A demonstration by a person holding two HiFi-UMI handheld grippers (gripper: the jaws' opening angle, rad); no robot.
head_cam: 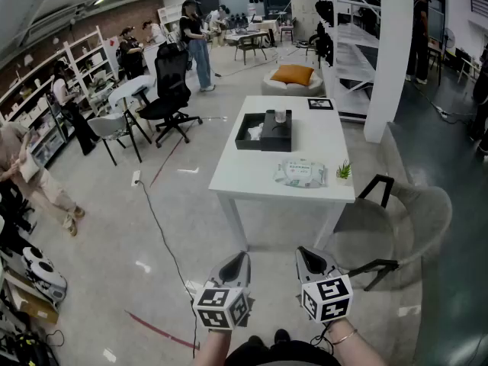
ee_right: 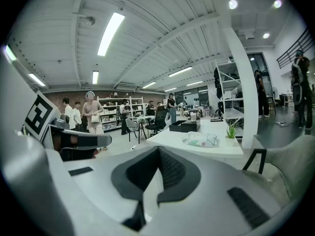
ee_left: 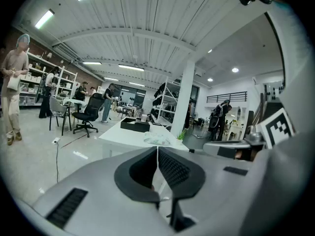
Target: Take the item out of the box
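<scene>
A black open box [head_cam: 264,133] rests on the far half of a white table [head_cam: 252,175], with a clear cup [head_cam: 280,116] and something white [head_cam: 255,132] inside it. Both grippers hang low in front of me, well short of the table. My left gripper [head_cam: 238,259] is shut with nothing between its jaws, and so is my right gripper [head_cam: 304,255]. In the left gripper view the closed left gripper [ee_left: 157,149] points toward the box [ee_left: 135,125]. In the right gripper view the right gripper [ee_right: 158,149] is shut too, and the box [ee_right: 183,126] lies far ahead.
A pack of wipes [head_cam: 300,172] and a small potted plant [head_cam: 344,171] sit at the table's near edge. A grey chair [head_cam: 408,218] stands right of the table beside a white pillar [head_cam: 389,52]. A black office chair [head_cam: 171,90], a floor cable [head_cam: 164,231] and several people are to the left.
</scene>
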